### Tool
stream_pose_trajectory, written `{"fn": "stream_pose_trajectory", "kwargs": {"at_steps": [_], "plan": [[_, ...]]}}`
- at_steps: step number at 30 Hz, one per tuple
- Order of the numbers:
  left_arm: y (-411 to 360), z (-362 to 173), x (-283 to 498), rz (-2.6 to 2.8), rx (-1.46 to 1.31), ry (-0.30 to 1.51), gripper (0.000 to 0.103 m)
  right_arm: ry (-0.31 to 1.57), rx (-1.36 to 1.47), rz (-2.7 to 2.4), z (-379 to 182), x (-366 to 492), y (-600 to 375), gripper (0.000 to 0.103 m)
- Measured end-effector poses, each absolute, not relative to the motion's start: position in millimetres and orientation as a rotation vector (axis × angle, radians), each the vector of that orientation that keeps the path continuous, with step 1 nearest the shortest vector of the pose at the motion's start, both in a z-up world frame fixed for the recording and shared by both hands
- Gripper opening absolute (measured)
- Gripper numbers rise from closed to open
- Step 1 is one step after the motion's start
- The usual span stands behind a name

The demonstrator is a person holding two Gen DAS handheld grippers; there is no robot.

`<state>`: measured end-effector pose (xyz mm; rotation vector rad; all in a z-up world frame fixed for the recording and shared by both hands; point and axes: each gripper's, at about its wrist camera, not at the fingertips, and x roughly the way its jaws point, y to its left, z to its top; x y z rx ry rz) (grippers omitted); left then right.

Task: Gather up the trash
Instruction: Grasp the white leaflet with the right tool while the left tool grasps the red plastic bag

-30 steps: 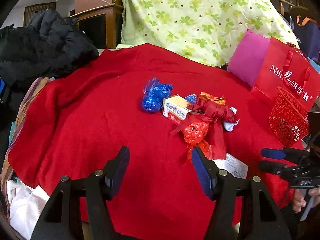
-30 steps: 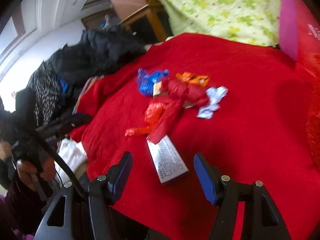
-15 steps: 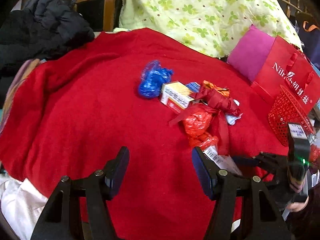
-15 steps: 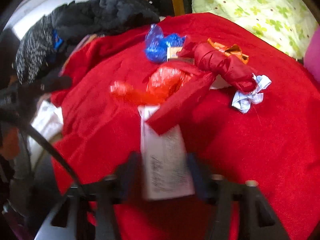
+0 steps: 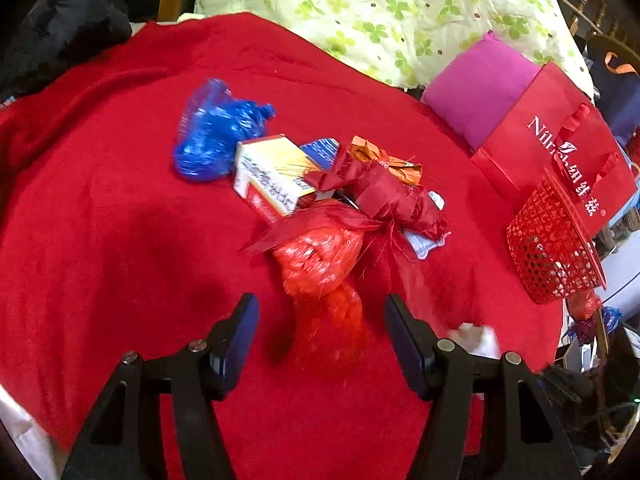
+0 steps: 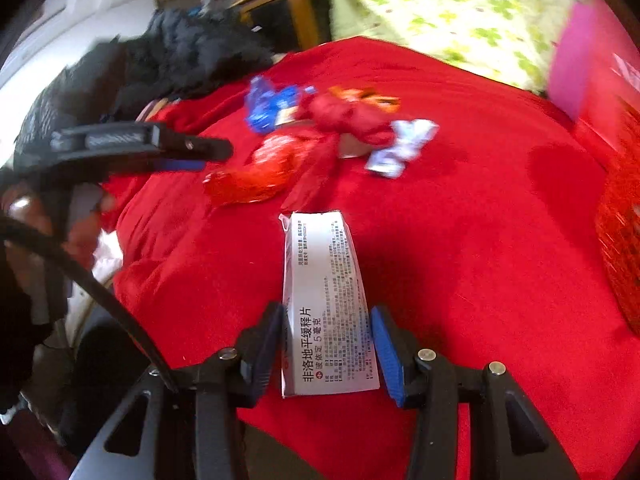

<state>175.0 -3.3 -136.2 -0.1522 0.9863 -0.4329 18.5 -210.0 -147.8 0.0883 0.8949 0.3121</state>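
A heap of trash lies on the red blanket (image 5: 100, 220): a blue plastic bag (image 5: 216, 136), a yellow and white carton (image 5: 272, 178), a dark red ribbon bundle (image 5: 384, 196), an orange wrapper (image 5: 388, 158) and a crumpled red plastic bag (image 5: 320, 260). My left gripper (image 5: 320, 308) is open, its fingers either side of the red bag's near tail without pressing it. My right gripper (image 6: 326, 344) is shut on a white medicine box (image 6: 326, 280), held by its near end. From the right wrist the left gripper (image 6: 212, 157) shows beside the red bag (image 6: 256, 172).
A red mesh basket (image 5: 552, 240) stands at the blanket's right edge beside a red paper bag (image 5: 560, 140) and a pink cushion (image 5: 480, 92). Dark clothing (image 6: 180, 60) is piled at the far left. A green-patterned quilt (image 5: 400, 12) rises behind.
My right gripper came down over the white box and shut on it. My left gripper moved forward to the pile until its fingers flank the red bag.
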Motion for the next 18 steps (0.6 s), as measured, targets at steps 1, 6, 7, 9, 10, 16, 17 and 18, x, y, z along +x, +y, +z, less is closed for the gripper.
{"fn": "stream_pose_trajectory", "kwargs": {"at_steps": [1, 6, 7, 9, 10, 16, 17, 18], "plan": [[-7, -139, 179, -0.428, -0.153, 0.989, 0.065, 0.885, 0.116, 0.293, -145, 15, -219, 0.048], [-16, -149, 198, -0.404, -0.202, 0.982, 0.057, 0.847, 0.217, 0.227, -134, 5, -249, 0.048], [-17, -149, 202, -0.402, -0.211, 0.979, 0.056, 0.841, 0.237, 0.221, -133, 5, -252, 0.048], [-21, -152, 209, -0.389, -0.215, 0.984, 0.054, 0.832, 0.251, 0.214, -131, 5, -251, 0.048], [-22, -153, 212, -0.386, -0.215, 0.992, 0.048, 0.828, 0.252, 0.212, -130, 5, -251, 0.048], [-20, -156, 214, -0.370, -0.231, 0.986, 0.037, 0.814, 0.241, 0.229, -125, 2, -237, 0.048], [-19, -156, 212, -0.369, -0.223, 0.982, 0.037, 0.814, 0.239, 0.229, -125, 3, -234, 0.048], [-18, -156, 208, -0.372, -0.218, 0.981, 0.036, 0.813, 0.238, 0.231, -124, 3, -233, 0.048]]}}
